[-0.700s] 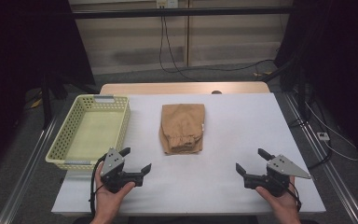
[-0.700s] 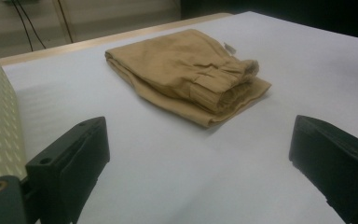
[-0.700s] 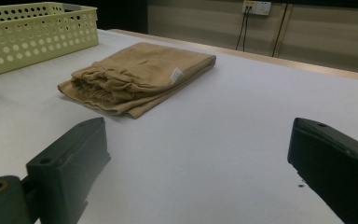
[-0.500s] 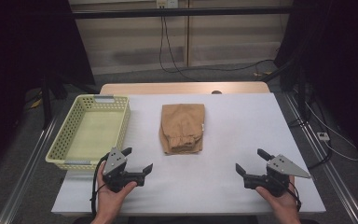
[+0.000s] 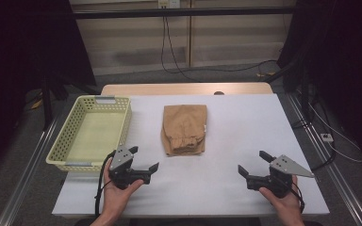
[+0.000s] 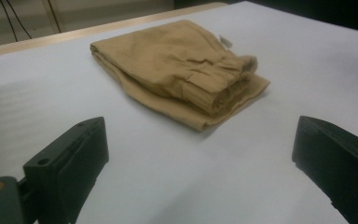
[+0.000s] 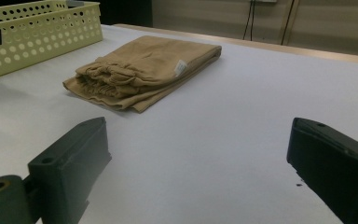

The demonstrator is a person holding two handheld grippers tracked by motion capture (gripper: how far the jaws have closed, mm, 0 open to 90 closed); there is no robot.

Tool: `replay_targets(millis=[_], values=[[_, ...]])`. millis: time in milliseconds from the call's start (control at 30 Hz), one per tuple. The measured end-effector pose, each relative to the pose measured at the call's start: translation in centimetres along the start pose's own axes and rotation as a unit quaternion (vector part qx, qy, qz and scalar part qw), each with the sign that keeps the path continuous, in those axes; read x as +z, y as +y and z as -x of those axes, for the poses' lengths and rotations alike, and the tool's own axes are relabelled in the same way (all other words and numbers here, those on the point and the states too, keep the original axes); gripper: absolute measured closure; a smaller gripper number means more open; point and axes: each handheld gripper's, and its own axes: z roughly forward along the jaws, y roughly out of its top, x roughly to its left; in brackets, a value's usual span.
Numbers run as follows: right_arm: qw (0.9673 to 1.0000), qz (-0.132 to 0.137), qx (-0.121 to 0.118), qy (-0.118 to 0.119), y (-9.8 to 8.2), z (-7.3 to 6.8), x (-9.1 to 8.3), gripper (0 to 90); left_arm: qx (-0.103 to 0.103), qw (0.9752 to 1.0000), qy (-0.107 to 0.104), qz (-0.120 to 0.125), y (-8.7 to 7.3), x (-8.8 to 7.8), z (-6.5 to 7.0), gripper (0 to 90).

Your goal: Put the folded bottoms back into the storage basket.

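Observation:
A folded tan garment [image 5: 184, 128] with an elastic waistband and a small white tag lies flat in the middle of the white table [image 5: 245, 127]. My left gripper [image 5: 145, 158] is held low over the table's front left, open, nothing between its fingers. It looks at the garment [image 6: 177, 70] from short of its near edge, and its own gripper [image 6: 200, 154] is wide apart there. My right gripper [image 5: 251, 161] hovers at the front right, also open and empty. The garment [image 7: 140, 70] lies ahead and left of that gripper [image 7: 200, 154].
A pale yellow perforated basket [image 5: 125, 123] stands on the table's left side, to the left of the garment, and seems to hold nothing; its wall [image 7: 37, 32] also appears in the right gripper view. Bare table lies between the grippers. Cables trail on the floor beyond.
My left gripper has drifted slightly right and forward. The right gripper and the garment have stayed put.

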Motion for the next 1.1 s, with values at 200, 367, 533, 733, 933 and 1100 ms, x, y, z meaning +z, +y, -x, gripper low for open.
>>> replay_targets(millis=[200,367,533,733,933,1100], values=[[1.0000,0.000,0.003,-0.006,0.0,0.2,0.0,5.8,0.004,1.0000,0.004,-0.007,0.5,0.5,-0.2,3.2],[1.0000,-0.003,0.006,-0.002,0.0,0.1,0.0,5.8,0.004,1.0000,0.004,-0.004,1.2,0.8,-0.3,3.4],[1.0000,-0.004,0.009,0.000,0.0,0.1,0.1,5.1,0.010,0.9999,0.000,-0.009,1.7,1.3,-0.4,3.5],[1.0000,-0.005,0.008,0.000,0.0,0.1,0.1,4.9,-0.001,0.9999,-0.001,-0.013,1.9,1.2,-0.8,3.7],[1.0000,-0.004,0.007,-0.001,0.0,0.0,0.0,4.9,-0.009,0.9999,-0.006,-0.013,2.5,1.6,-0.9,3.9],[0.9999,-0.005,0.011,-0.001,0.0,0.0,0.0,4.9,-0.011,0.9996,-0.013,-0.023,3.1,2.5,-0.9,3.9]])
